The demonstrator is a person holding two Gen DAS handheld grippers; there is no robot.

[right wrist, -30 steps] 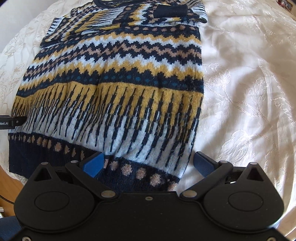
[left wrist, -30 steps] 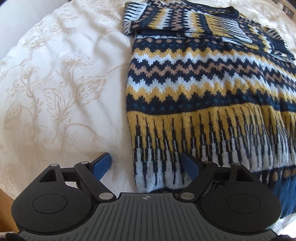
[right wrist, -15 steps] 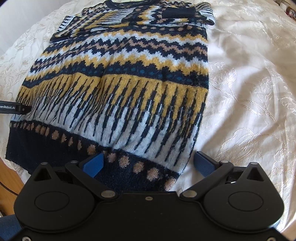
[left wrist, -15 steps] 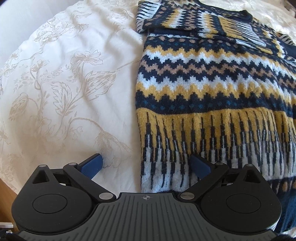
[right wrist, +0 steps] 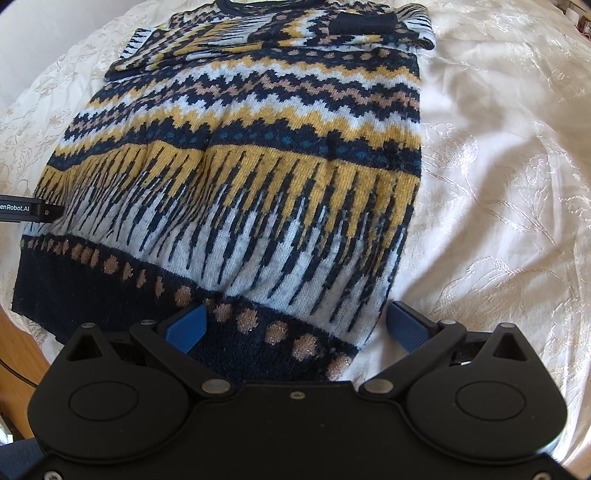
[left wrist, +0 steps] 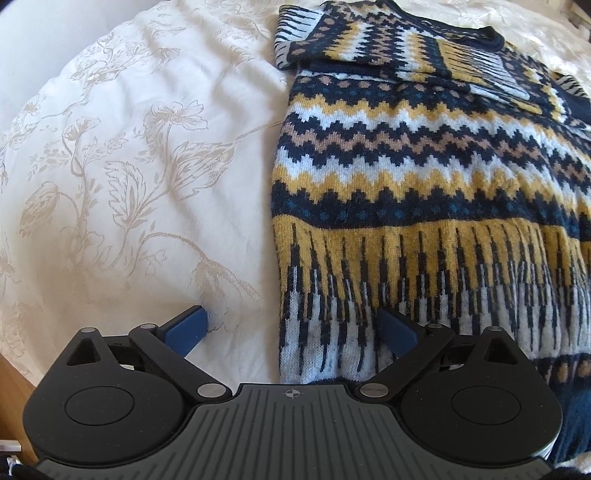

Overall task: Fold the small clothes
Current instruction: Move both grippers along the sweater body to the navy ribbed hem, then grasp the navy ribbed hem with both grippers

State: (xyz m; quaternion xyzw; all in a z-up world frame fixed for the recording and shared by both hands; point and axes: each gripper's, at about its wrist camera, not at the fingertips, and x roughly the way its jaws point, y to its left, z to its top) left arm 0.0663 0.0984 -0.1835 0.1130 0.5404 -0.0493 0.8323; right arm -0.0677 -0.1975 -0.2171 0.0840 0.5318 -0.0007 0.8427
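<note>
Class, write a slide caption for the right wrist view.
Open right gripper straddling the hem corner of a navy, mustard and white patterned knit sweater on floral cream bedding.

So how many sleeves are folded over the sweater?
2. One sleeve lies across the far left of the sweater, the other sleeve across the far right, both near the collar.
</note>
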